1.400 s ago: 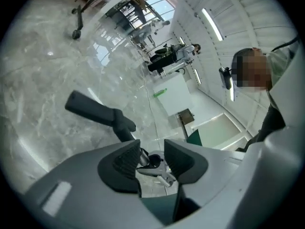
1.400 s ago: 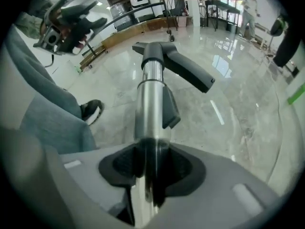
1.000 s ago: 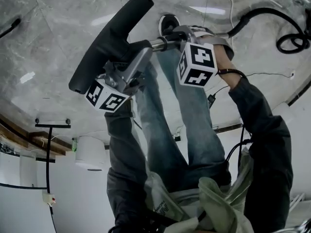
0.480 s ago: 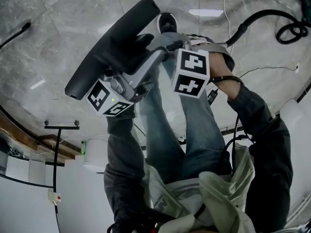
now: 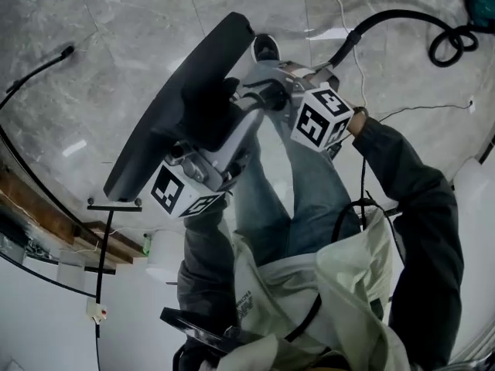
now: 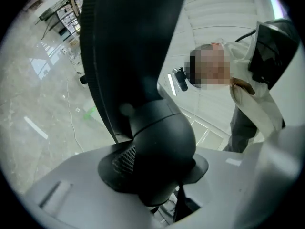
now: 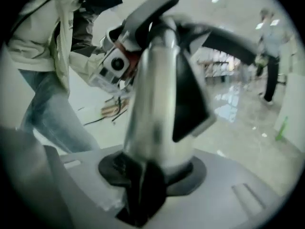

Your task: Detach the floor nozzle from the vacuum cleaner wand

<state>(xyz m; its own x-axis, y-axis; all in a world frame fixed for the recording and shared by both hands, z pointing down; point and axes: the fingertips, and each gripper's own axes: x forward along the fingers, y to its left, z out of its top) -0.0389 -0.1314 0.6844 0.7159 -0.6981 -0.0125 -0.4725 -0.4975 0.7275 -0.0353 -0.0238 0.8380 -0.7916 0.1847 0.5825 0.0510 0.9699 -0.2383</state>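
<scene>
Fingers of my left gripper [image 6: 152,168] just clamped, then eased slightly, pinching the black plastic floor nozzle [image 5: 174,110] at its neck; right gripper [image 7: 150,171] pinches the shiny metal wand [image 7: 152,104]. Both lifted higher off grey marble floor [image 5: 93,29], look still joined, pull-apart pending. One nozzle, one wand, two grippers

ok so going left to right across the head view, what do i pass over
thin black cable on the floor → floor nozzle → right tool → black hose. The left tool overlaps the nozzle, so it's left out.
</scene>
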